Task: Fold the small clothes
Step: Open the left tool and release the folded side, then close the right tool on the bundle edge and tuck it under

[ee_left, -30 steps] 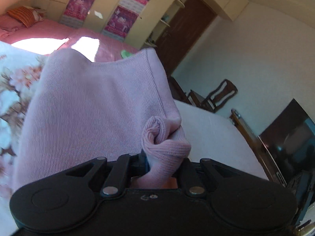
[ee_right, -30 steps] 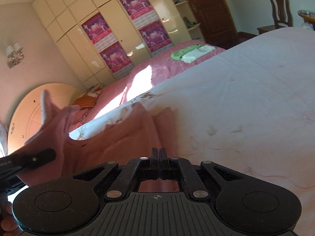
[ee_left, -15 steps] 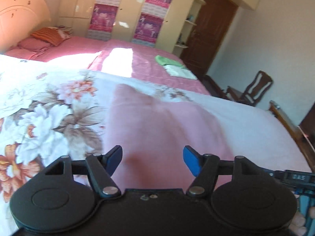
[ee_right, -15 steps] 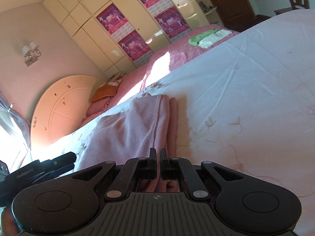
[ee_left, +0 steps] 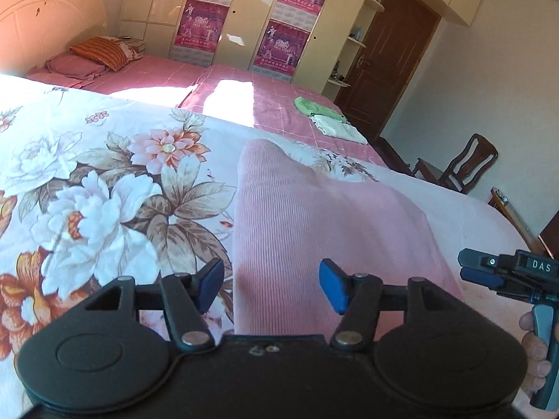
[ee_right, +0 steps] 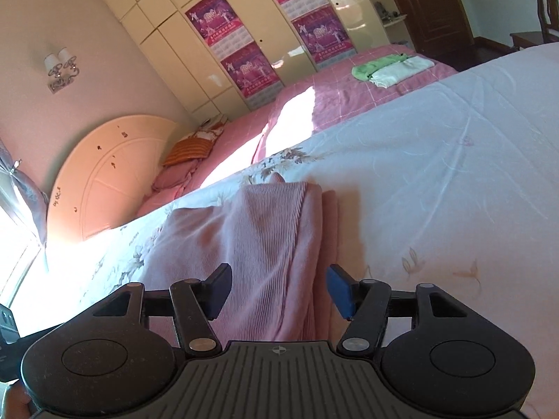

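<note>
My right gripper has let go since half a second ago: its jaws now stand wide apart, empty, over the folded edge of the pink sweater. My left gripper stays wide open, holding nothing. The sweater lies folded flat on the flowered bedspread, bare cover on both sides. Farther off, green and white cloths rest on the pink bed.

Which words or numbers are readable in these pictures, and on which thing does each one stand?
"DAS": white letters on the right tongs, seen from the left camera.
"200", last digit unclear: on the pink posters on the wardrobe; their smaller print is too small to read.
Marks on the headboard: not readable.
</note>
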Tool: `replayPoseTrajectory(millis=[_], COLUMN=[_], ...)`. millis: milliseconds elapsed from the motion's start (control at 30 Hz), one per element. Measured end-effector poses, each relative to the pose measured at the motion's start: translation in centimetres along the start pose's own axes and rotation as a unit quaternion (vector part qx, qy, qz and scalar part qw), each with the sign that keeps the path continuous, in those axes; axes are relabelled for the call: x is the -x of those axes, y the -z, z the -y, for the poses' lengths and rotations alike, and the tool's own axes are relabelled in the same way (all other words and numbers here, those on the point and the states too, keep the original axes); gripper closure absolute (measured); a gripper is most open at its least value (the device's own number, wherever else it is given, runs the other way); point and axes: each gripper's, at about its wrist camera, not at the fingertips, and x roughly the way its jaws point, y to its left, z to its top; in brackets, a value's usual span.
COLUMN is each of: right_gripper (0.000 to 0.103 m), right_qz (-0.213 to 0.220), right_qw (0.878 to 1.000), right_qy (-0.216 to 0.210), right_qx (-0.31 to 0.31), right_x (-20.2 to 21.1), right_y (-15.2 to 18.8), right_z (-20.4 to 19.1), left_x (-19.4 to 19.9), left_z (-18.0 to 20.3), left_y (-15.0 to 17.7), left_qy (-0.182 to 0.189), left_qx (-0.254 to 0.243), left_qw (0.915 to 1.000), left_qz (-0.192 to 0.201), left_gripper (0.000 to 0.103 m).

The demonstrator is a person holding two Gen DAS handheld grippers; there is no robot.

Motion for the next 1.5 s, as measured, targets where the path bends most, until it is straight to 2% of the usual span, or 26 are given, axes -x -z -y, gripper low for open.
replayPoseTrajectory(millis=[100,133,200,233,267,367,433,467,533,567,667,700,767,800,867,933,1100,1200,1300,1333,1367,1500], right_gripper=[0.047,0.052,0.067,0.084,0.089,0.092,0.097,0.097,0.103,0.103,0.103,0.103,0.099,0.095,0.064,0.055,0.055,0.055,0.078,0.096,0.099,0.099], right_qz=[-0.012,-0.016,-0.027,-0.028,-0.023,0.031,0.048,0.043,-0.005,-0.027,-0.013,-0.004,0.006,0.010,0.016,0.009,-0.014,-0.046,-0.070,-0.074,-0.071,-0.041], right_qw=[1.000,1.000,0.999,0.999,0.999,0.996,0.993,0.992,0.992,0.993,0.995,0.996,0.998,0.999,0.999,0.999,0.999,0.998,0.997,0.996,0.996,0.998], right_qy=[0.012,0.017,0.022,0.020,0.015,0.015,0.025,0.038,0.085,0.085,0.077,0.071,0.053,0.039,0.023,0.006,-0.036,-0.032,-0.026,-0.023,-0.022,-0.038], right_qx=[0.005,0.007,0.011,0.017,0.028,0.088,0.108,0.112,0.097,0.082,0.065,0.058,0.038,0.035,0.039,0.036,0.029,0.027,0.036,0.037,0.040,0.028], right_x=[-3.0,-3.8,-5.2,-5.7,-5.7,-4.3,-4.3,-4.7,-7.1,-7.9,-6.1,-4.9,-2.5,-0.9,1.9,3.9,6.4,5.5,4.2,3.9,3.9,5.8], right_y=[-1.3,-1.5,-1.9,-2.0,-2.2,-2.3,-2.3,-2.2,-1.6,-1.2,-1.2,-1.3,-1.0,-0.8,0.2,1.6,4.6,5.1,5.9,5.8,5.8,5.5], right_z=[0.3,0.5,0.8,0.9,0.7,-0.5,-0.6,-0.2,1.6,2.8,3.1,2.9,2.5,2.1,1.0,0.2,-1.8,-2.4,-2.6,-2.5,-2.5,-2.1], left_x=[-1.9,-2.3,-2.8,-2.8,-2.7,-2.8,-3.7,-4.3,-5.0,-5.0,-4.8,-4.3,-2.7,-1.9,-0.1,1.7,3.0,2.7,2.4,2.4,2.5,3.0], left_z=[-1.0,-1.3,-1.5,-1.5,-1.5,-0.8,-0.4,-0.2,0.2,0.4,0.1,-0.1,0.0,0.0,0.0,0.0,0.2,0.4,0.8,0.9,1.0,1.1], left_y=[-0.5,-0.4,-0.2,-0.1,-0.1,-0.5,-0.8,-0.9,-1.2,-1.2,-1.1,-1.1,-0.8,-0.5,0.3,1.3,3.0,3.2,3.5,3.5,3.4,3.7], left_qy=[0.012,0.015,0.019,0.020,0.022,0.020,0.012,0.008,0.001,-0.004,-0.006,-0.004,0.003,0.007,0.013,0.015,0.001,-0.014,-0.036,-0.038,-0.041,-0.046], left_qx=[0.016,0.021,0.024,0.024,0.025,0.014,0.000,-0.002,-0.012,-0.022,-0.030,-0.029,-0.032,-0.033,-0.025,-0.016,-0.005,-0.001,-0.017,-0.018,-0.019,-0.024], left_qw=[0.9995,0.9993,0.9991,0.9991,0.9990,0.9994,0.9992,0.9988,0.9985,0.9983,0.9982,0.9984,0.9988,0.9989,0.9993,0.9996,0.9997,0.9991,0.9981,0.9979,0.9977,0.9974], left_qz=[-0.023,-0.028,-0.030,-0.030,-0.029,-0.026,-0.039,-0.047,-0.053,-0.053,-0.052,-0.049,-0.038,-0.032,-0.024,-0.017,-0.025,-0.040,-0.048,-0.049,-0.050,-0.050], left_gripper=[0.044,0.044,0.044,0.045,0.049,0.051,0.049,0.048,0.045,0.041,0.037,0.037,0.046,0.046,0.047,0.047,0.045,0.042,0.040,0.040,0.040,0.041])
